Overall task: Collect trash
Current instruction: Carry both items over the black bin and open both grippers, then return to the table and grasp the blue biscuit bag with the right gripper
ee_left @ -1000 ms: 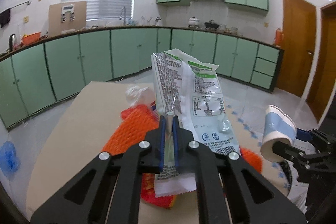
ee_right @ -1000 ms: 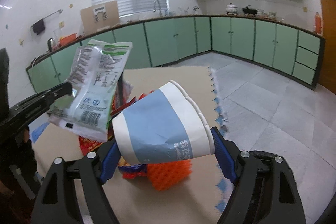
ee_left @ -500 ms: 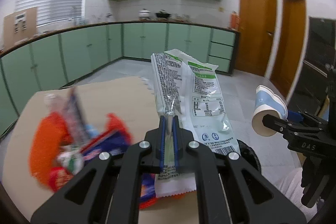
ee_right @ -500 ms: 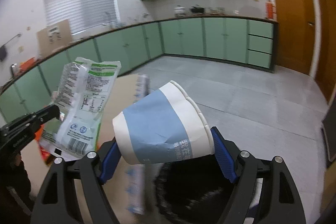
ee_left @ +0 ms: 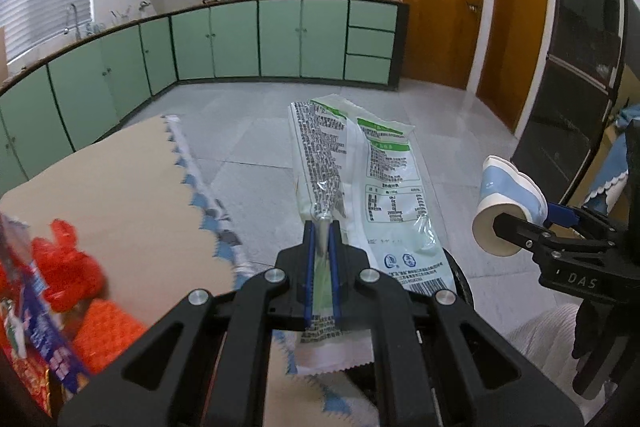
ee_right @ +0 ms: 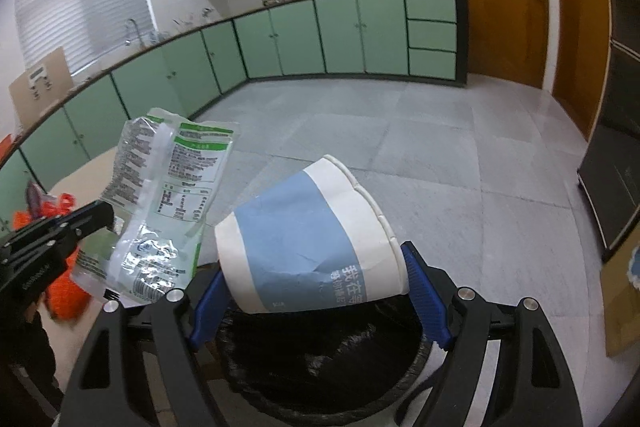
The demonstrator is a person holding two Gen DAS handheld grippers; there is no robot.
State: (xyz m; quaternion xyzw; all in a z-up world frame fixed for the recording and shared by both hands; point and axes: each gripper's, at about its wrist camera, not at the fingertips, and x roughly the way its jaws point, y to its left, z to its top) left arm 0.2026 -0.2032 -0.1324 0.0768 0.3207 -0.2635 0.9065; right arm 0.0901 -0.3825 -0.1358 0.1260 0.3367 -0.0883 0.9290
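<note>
A: Hovering over the bin point(ee_right: 320, 367) now: the right gripper point(ee_right: 312, 267) has its blue pads spread wide and pressed on both sides of the paper cup point(ee_right: 304, 239), which lies tipped on its side right above the black liner.

B: And the left gripper point(ee_left: 321, 239) is pinched almost flat on the lower end of the clear plastic wrapper point(ee_left: 360, 187). The wrapper sits off to the cup's left, nearer the table point(ee_left: 120, 179) than the bin's middle.

A: That's the risk, I'd say. Let go there and a light film like that could flutter or cling to the pads and land on the floor point(ee_right: 440, 147).

B: The cup's safer, though it could clip the rim and roll out if released tilted.

A: More red and orange trash point(ee_left: 68, 267) waits on the table.
</note>
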